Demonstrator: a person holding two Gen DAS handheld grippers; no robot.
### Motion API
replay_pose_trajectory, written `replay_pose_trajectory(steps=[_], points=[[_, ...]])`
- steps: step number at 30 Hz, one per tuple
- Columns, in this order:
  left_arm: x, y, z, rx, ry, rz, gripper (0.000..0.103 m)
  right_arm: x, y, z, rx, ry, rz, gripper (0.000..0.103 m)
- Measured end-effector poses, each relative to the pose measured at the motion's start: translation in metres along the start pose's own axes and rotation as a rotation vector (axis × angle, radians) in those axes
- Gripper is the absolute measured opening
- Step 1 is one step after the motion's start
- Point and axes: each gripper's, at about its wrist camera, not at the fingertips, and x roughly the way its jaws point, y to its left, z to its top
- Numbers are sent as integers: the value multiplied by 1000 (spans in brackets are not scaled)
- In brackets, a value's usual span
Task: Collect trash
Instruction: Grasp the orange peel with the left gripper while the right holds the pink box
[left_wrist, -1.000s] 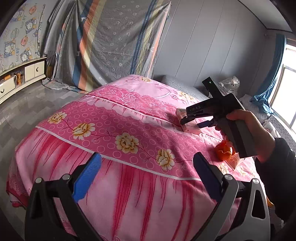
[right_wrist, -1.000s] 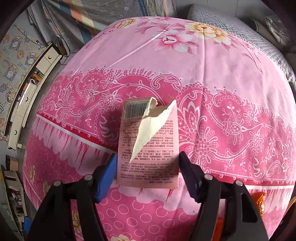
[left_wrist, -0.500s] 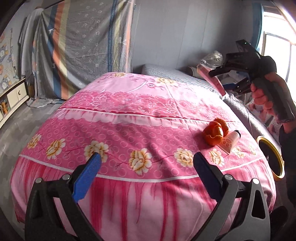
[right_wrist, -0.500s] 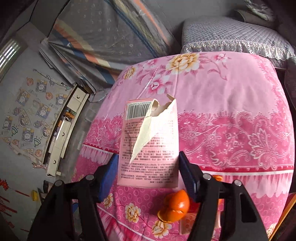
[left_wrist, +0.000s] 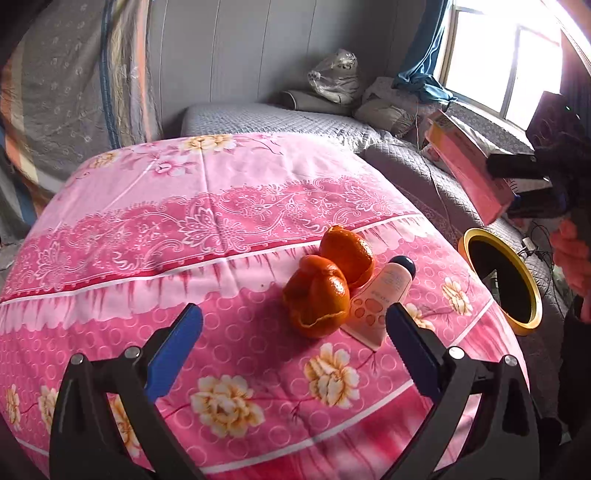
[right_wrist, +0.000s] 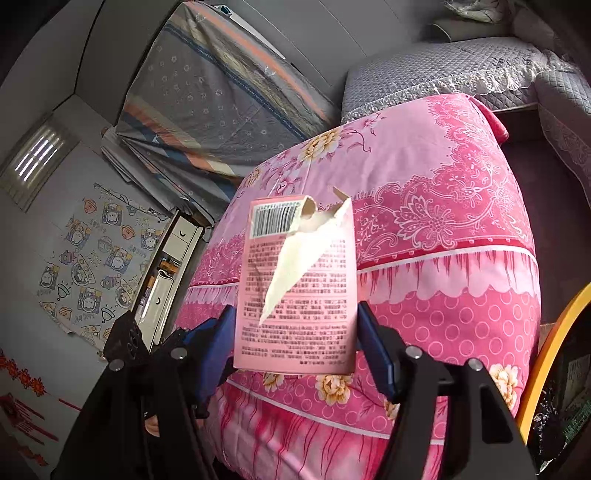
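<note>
My right gripper is shut on a torn pink carton with a barcode, held in the air beside the bed. The carton also shows in the left wrist view, above and behind a yellow-rimmed trash bin with a black liner. The bin's rim shows at the right edge of the right wrist view. My left gripper is open and empty, low over the pink bedspread. Just ahead of it lie orange peels and a small pink tube with a dark cap.
A grey quilted bed with pillows and a plastic bag lies behind the pink one. A window and blue curtain are at the right. A striped cloth hangs at the left wall. A cabinet stands on the floor.
My right gripper lifted the pink carton off the bedspread and carried it right, towards the bin. My left gripper swung right, and the peels and tube are now close ahead.
</note>
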Motion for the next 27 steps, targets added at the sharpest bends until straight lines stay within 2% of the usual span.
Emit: replay_pose_trajectory(steps=[8,15,17,21,22,23,26,27], points=[[42,-14,16,-5,64,-15,94,-18,-21,-13,28,-30,14,62],[59,-12,16,-35,93,13,93,-20,-34,-17,52,-39,42,62],[64,-9,16,-44,109,21,79,-22,-36,-18,56,-41,48,62],[75,-7,14,-52,143,39,69,-25,-39,-22,62,-46,49,62],[78,-6,14,-56,151,23,55,-25,-39,-21,62,-48,49,62],[80,-5,13,-66,159,8,45,-27,-39,-22,64,-51,48,62],[76,-6,16,-57,136,21,34,-29,-39,-24,68,-54,48,62],[72,-5,17,-68,129,18,33,-30,-39,-25,68,-55,49,62]])
